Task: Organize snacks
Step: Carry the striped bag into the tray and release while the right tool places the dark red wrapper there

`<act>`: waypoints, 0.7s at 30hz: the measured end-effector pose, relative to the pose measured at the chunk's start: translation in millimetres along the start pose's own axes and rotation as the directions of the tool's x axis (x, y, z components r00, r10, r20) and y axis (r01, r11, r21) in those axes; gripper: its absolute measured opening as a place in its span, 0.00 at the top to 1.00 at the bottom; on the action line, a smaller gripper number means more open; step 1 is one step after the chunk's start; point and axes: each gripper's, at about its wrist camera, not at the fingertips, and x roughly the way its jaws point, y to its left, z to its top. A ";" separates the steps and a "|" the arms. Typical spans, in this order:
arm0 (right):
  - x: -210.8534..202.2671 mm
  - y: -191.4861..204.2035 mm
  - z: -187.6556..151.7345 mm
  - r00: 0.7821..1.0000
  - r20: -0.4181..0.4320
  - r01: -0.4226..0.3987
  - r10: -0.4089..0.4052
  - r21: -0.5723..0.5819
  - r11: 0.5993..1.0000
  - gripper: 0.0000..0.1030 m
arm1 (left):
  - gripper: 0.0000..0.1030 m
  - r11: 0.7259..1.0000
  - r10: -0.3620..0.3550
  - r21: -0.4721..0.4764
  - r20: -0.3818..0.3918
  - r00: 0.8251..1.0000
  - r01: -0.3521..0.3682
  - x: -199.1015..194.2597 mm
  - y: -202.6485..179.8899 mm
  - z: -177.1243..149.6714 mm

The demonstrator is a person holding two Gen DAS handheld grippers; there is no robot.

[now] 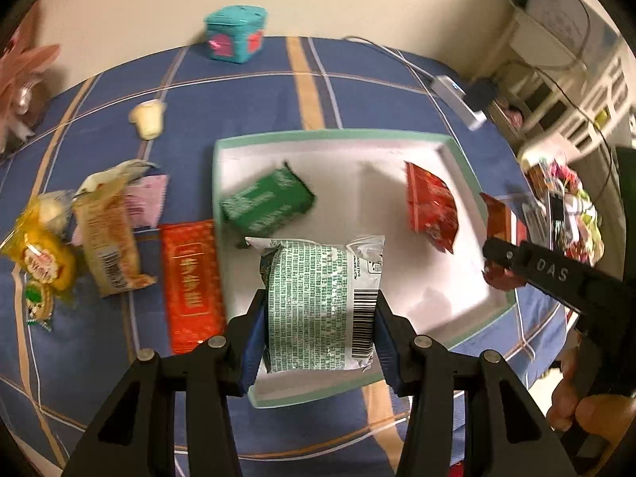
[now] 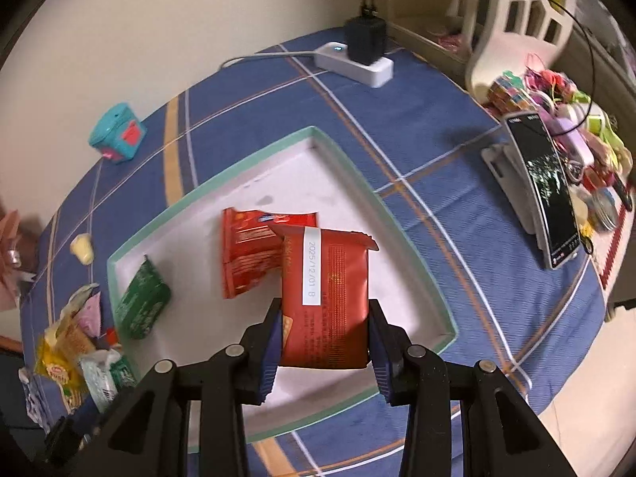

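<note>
A: Left side first, quick. What's on the cloth?

B: Left wrist view: yellow snack bag (image 1: pixel 43 254) at the far left on the blue plaid tablecloth (image 1: pixel 357 75), then a tan wrapper (image 1: pixel 105 238) overlapping a pink packet (image 1: pixel 145 198), then a flat red packet (image 1: pixel 190 284) lying just beside the tray's left wall. Small cream cup (image 1: pixel 148 120) farther back, teal box (image 1: pixel 235 33) at the far edge.

A: Left claw?

B: Left gripper (image 1: pixel 318 342) is clenched on the white-and-green packet (image 1: pixel 318 302), barcode side up, both blue pads pressed on its sides. It's over the near edge of the white tray (image 1: pixel 318 135).

A: Inside the tray?

B: Green packet (image 1: pixel 268 202) toward the left, tilted. Red snack bag (image 1: pixel 431 206) toward the right wall.

A: Right claw?

B: Right gripper (image 2: pixel 324 338) grips an orange-red packet (image 2: pixel 326 298), date label 2025/12/01 facing up. It's held above the tray floor, its far end overlapping the red snack bag in the right wrist view. Can't tell if it touches the floor. In the left wrist view the right gripper's black arm comes in over the tray's right rim.

A: Past the tray on the right?

B: White power strip (image 2: pixel 357 65) with a black adapter (image 2: pixel 365 41) plugged in at the far cloth edge. Phone on a stand (image 2: pixel 544 194) at the right, colourful clutter (image 2: pixel 548 91) behind it.
</note>
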 end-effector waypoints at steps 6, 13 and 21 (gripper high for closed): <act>9.6 1.0 -3.4 0.999 -0.034 -0.013 0.013 -0.013 1.000 0.59 | 0.51 0.999 0.023 0.036 -0.025 0.999 -0.022 13.3 -11.9 -1.8; 22.1 15.7 -11.6 0.997 -0.073 -0.020 0.015 -0.060 0.998 0.59 | 0.51 0.999 0.037 0.022 -0.021 0.999 -0.037 23.9 -6.8 4.2; 36.7 19.0 -17.1 0.993 -0.117 -0.015 0.006 -0.076 0.997 0.59 | 0.51 0.999 0.047 0.013 -0.063 0.997 -0.046 43.3 -5.1 6.5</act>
